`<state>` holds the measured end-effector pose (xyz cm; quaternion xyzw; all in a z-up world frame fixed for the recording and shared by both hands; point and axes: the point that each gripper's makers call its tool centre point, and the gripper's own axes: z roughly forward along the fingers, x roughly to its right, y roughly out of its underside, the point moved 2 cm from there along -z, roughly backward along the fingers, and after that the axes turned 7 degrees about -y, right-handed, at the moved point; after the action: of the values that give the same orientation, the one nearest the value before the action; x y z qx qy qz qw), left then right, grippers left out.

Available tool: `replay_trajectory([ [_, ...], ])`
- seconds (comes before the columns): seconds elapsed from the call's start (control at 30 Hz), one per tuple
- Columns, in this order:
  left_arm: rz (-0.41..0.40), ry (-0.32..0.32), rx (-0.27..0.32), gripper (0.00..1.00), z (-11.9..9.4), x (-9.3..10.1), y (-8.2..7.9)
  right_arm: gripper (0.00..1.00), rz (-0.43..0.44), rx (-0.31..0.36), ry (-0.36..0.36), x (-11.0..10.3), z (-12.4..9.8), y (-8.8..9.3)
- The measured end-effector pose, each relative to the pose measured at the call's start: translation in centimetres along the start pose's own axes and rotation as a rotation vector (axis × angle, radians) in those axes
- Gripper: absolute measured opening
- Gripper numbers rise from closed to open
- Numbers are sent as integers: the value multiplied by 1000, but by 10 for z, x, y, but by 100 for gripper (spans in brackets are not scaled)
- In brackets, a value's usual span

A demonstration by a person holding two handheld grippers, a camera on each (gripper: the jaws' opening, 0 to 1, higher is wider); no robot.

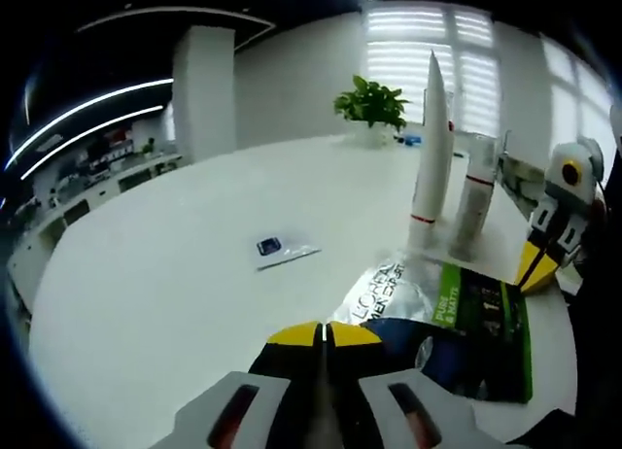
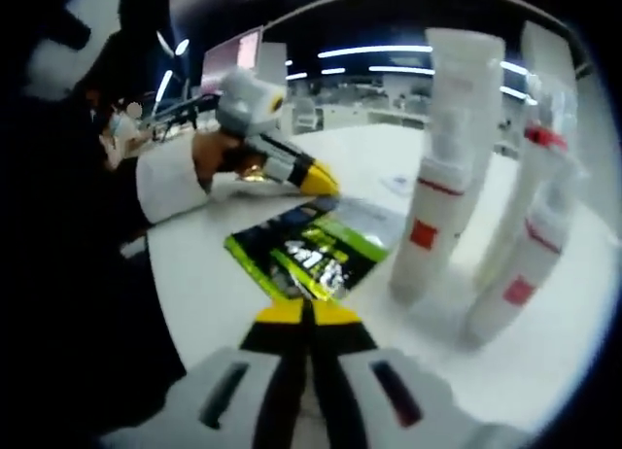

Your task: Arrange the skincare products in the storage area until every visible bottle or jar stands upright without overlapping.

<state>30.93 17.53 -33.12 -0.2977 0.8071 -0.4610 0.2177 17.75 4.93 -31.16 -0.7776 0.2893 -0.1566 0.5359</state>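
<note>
Yellow-tipped jaws of both the left gripper (image 1: 323, 334) and the right gripper (image 2: 308, 314) were pressed together over the white counter (image 1: 175, 274), the green sachet (image 2: 309, 247) lying just ahead, two white tubes (image 2: 442, 157) upright beyond.

My left gripper (image 1: 322, 334) covers the near corner of the green sachet (image 1: 483, 328). In my right gripper view the two white tubes (image 2: 442, 167) blur, their labels unreadable. The small packet (image 1: 277, 247) is too small to identify.
</note>
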Motion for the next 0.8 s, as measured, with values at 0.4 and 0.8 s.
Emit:
replay_trajectory([
  [0.4, -119, -83, 134, 9, -46, -34, -25, 4, -57, 40, -71, -4, 14, -36],
  [0.8, -213, -232, 66, 28, -87, -76, 14, 14, -167, 98, -115, -22, 53, -72],
])
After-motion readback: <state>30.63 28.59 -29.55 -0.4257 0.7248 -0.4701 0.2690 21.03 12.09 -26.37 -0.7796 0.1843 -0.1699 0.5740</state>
